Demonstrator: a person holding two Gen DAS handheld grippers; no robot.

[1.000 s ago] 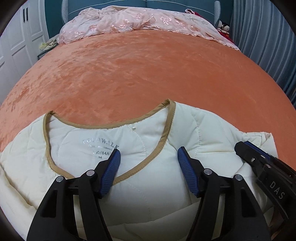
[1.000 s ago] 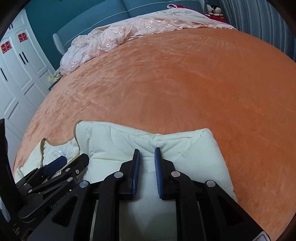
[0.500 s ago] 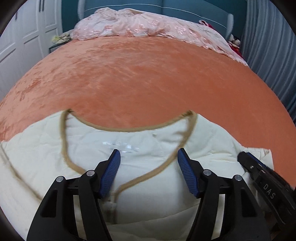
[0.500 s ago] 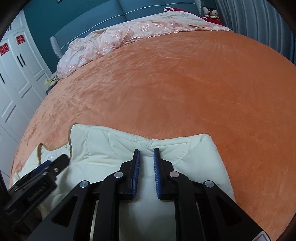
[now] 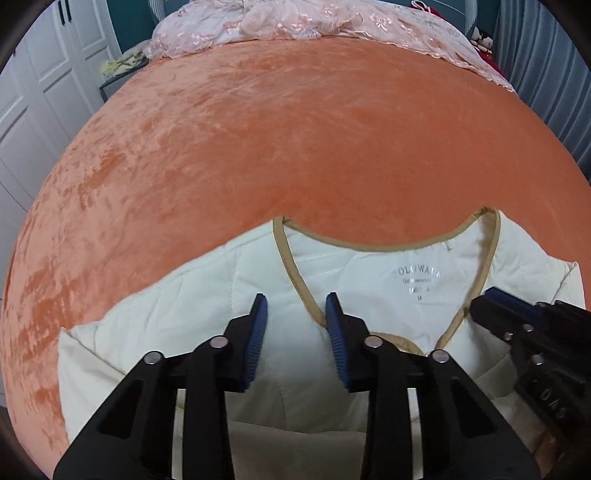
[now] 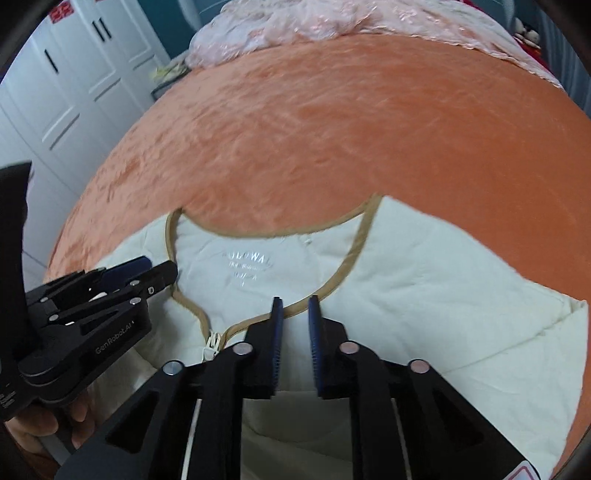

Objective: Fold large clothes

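Note:
A cream quilted jacket (image 5: 177,332) with a tan-trimmed V neckline (image 5: 380,245) lies on the orange bedspread (image 5: 295,140), collar towards the headboard. It also shows in the right wrist view (image 6: 443,295). My left gripper (image 5: 295,304) is open over the jacket's left chest, its right pad by the neckline trim. My right gripper (image 6: 295,306) hovers over the chest just right of the zipper (image 6: 212,343), jaws a narrow gap apart with nothing between them. Each gripper shows at the edge of the other's view.
A pink lace blanket (image 5: 295,22) is bunched at the head of the bed. White wardrobe doors (image 6: 55,92) stand to the left. Grey curtains (image 5: 546,74) hang to the right. The bedspread stretches wide beyond the collar.
Both grippers have shifted left across the jacket. The right gripper has moved from the folded right shoulder to the chest near the zipper, and its jaws have parted slightly.

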